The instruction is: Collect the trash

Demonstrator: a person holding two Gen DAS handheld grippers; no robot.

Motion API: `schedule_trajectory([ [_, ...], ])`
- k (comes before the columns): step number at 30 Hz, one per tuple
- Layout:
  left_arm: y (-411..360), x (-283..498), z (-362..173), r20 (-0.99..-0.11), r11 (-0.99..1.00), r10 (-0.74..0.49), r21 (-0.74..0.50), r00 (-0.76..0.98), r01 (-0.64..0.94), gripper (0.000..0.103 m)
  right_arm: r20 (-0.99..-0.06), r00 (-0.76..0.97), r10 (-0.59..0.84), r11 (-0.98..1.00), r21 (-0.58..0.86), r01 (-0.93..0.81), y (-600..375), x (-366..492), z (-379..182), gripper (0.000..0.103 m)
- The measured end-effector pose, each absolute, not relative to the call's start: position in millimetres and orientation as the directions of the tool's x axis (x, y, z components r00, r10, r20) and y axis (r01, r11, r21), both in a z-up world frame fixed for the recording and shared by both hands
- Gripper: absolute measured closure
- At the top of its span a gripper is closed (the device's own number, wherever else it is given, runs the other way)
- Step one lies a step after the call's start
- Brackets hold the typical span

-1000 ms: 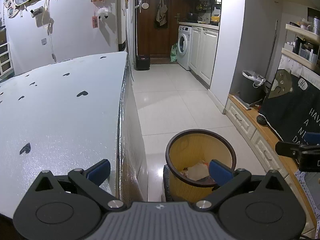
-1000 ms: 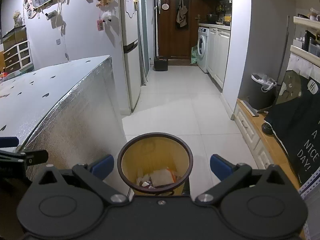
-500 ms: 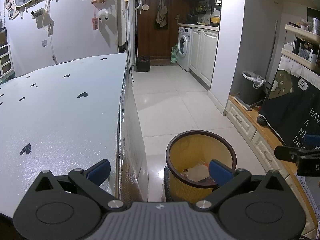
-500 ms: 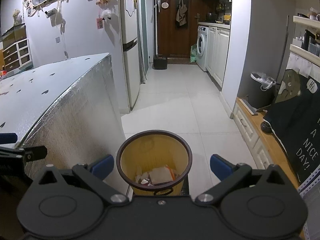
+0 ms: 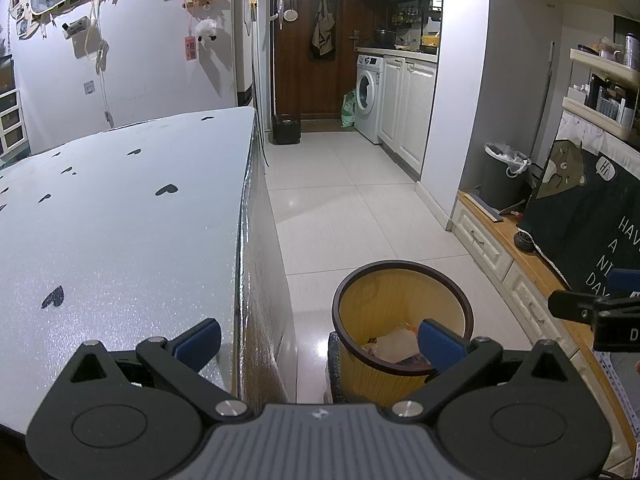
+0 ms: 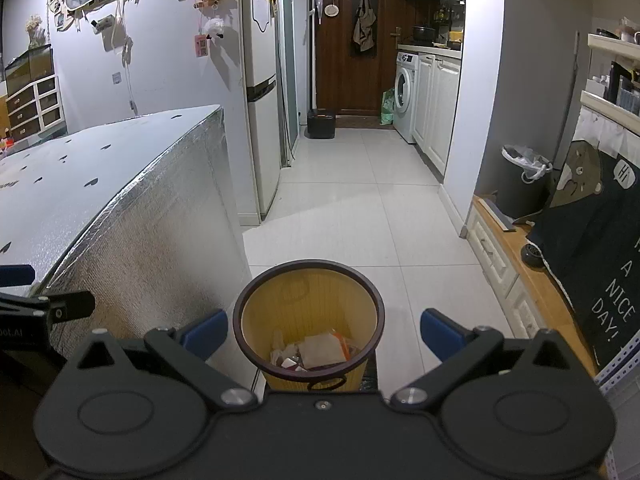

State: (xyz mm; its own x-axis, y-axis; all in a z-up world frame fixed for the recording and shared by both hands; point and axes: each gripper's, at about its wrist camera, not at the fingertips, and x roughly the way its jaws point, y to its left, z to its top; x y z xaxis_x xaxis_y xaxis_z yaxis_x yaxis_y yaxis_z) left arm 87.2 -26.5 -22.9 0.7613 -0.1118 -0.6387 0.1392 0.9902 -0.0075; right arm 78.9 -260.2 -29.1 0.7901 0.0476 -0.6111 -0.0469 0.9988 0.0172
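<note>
Item: round yellow ribbed wastebasket with dark rim [image 6: 309, 320], on floor right of foil-covered table [image 5: 120, 240], holding paper scraps [image 6: 316, 350]. Left gripper [image 5: 318, 338], right gripper [image 6: 322, 330]: both spread, empty. Advice: descend centred, clear of rim.

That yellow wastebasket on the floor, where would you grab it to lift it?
By the dark rim of the yellow wastebasket, coming straight down from above with one finger inside and one outside. It stands upright with its mouth open, and the round body looks too wide for the open right tool.
</note>
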Motion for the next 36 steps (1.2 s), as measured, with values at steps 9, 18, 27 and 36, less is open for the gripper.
schedule_trajectory([
  [9, -26.6, 86.5, -23.0, -0.637, 0.99, -0.113, -0.008, 0.763, 0.14, 0.0, -0.609, 0.792, 0.046, 0.999, 0.013, -0.049, -260.9, 77.5, -28.7, 0.0],
  [18, -27.0, 84.5, -22.9, -0.634, 0.99, -0.115, -0.009, 0.765, 0.142, 0.0, -0.607, 0.793, 0.044, 0.999, 0.009, -0.049, -259.6, 76.8, -27.9, 0.0],
  [27, -26.8, 84.5, -22.1, -0.632, 0.99, -0.116, -0.01, 0.766, 0.142, 0.0, -0.606, 0.794, 0.044, 0.999, 0.007, -0.05, -258.4, 76.7, -26.0, 0.0],
  [36, -26.7, 84.5, -22.1, -0.631, 0.99, -0.117, -0.011, 0.767, 0.142, 0.0, -0.605, 0.795, 0.043, 0.999, 0.005, -0.05, -258.2, 76.4, -26.1, 0.0],
])
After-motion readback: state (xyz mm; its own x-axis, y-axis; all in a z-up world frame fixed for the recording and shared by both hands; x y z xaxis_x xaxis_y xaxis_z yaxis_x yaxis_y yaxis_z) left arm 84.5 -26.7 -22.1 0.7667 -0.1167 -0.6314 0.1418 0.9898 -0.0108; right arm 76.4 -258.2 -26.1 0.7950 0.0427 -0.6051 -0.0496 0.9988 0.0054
